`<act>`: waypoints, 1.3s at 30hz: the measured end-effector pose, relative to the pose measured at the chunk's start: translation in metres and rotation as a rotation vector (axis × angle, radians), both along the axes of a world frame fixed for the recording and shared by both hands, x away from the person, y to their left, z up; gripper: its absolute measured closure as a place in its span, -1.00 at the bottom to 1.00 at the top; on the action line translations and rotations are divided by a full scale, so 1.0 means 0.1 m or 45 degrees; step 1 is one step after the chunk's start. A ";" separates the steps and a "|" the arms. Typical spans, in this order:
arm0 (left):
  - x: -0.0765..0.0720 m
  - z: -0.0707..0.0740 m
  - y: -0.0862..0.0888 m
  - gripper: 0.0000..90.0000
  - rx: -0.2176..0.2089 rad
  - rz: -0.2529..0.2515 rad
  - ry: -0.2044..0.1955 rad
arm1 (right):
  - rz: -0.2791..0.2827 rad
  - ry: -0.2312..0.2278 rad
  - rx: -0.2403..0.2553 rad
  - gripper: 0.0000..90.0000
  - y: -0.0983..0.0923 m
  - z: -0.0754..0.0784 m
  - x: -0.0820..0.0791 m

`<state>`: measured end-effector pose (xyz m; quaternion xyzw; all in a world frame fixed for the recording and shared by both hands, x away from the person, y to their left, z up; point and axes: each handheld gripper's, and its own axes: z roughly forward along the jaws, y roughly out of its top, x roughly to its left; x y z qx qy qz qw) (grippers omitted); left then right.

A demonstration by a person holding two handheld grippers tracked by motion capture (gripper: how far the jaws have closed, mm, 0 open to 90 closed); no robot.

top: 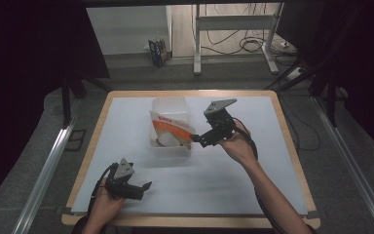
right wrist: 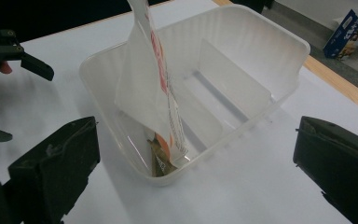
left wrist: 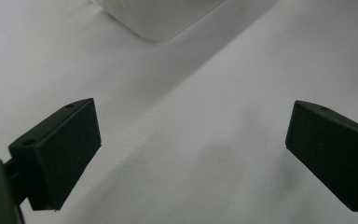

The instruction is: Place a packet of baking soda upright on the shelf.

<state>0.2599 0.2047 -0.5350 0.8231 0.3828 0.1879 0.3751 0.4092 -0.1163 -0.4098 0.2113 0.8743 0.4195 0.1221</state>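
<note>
The packet's top is cut off; its print is too blurred to read.

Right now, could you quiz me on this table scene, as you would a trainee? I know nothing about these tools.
1. True or false: the snack packet stands inside the clear plastic container.
2. Which gripper is nearer the container? A) left gripper B) right gripper
3. Fill in: both grippers' jaws are ___.

Key: 1 true; 2 B; 3 open, with nothing between them.
</note>
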 end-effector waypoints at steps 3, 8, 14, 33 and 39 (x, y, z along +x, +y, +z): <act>0.00 0.00 0.00 -0.93 0.003 -0.001 0.001 | 0.000 0.001 0.007 -1.00 -0.03 -0.01 -0.02; 0.00 0.00 0.00 -0.93 0.004 -0.001 0.001 | -0.003 -0.010 0.015 -1.00 -0.06 -0.03 -0.05; 0.00 0.00 0.00 -0.93 0.008 -0.002 0.000 | -0.017 -0.031 0.019 -1.00 -0.10 -0.08 -0.11; -0.01 0.01 0.00 -0.93 -0.003 -0.009 -0.005 | -0.026 -0.024 -0.009 -1.00 -0.15 -0.22 -0.23; -0.02 0.01 0.00 -0.93 -0.005 -0.012 -0.006 | -0.019 -0.016 -0.010 -1.00 -0.18 -0.24 -0.27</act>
